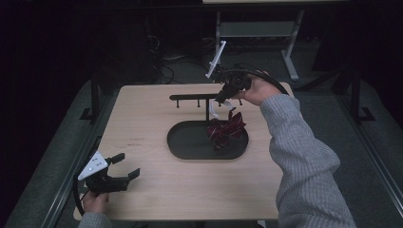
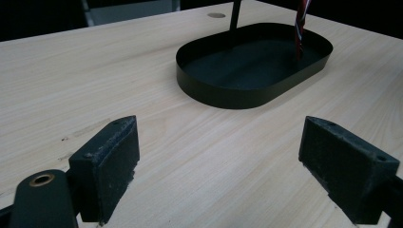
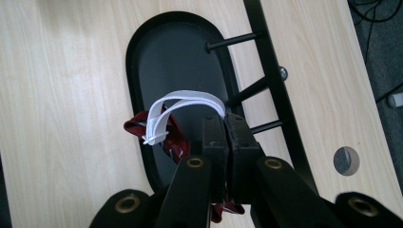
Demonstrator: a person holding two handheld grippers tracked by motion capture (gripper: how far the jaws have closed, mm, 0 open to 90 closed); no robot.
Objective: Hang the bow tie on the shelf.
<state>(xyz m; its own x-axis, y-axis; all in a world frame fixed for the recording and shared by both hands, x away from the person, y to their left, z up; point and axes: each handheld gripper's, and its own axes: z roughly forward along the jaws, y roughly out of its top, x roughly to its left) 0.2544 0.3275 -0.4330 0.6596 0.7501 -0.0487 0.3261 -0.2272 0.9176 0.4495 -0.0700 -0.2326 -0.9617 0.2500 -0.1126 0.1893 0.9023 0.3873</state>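
My right gripper (image 3: 227, 124) has its jaws pinched together on the white elastic loop (image 3: 183, 101) of a dark red cloth item (image 1: 225, 129), which dangles just below them over the black oval tray (image 1: 187, 142), beside the black peg rack (image 1: 196, 97). My left gripper (image 2: 218, 161) rests low with jaws spread wide and empty on the pale wood worktop (image 1: 142, 128), well short of the tray, in a dark room.

I see a light wooden table (image 1: 157, 190) with rounded corners, its grain running across, and a small round hole (image 3: 346, 160) near one edge (a cable pass-through, by the look of it). Faint dark scuffs (image 1: 134, 140) mark the wood on my near-left side. Beyond the far edge stands a pale metal desk frame (image 1: 285, 33) on a grey floor (image 1: 375, 133), with dark cables (image 1: 166, 66) lying beneath it.
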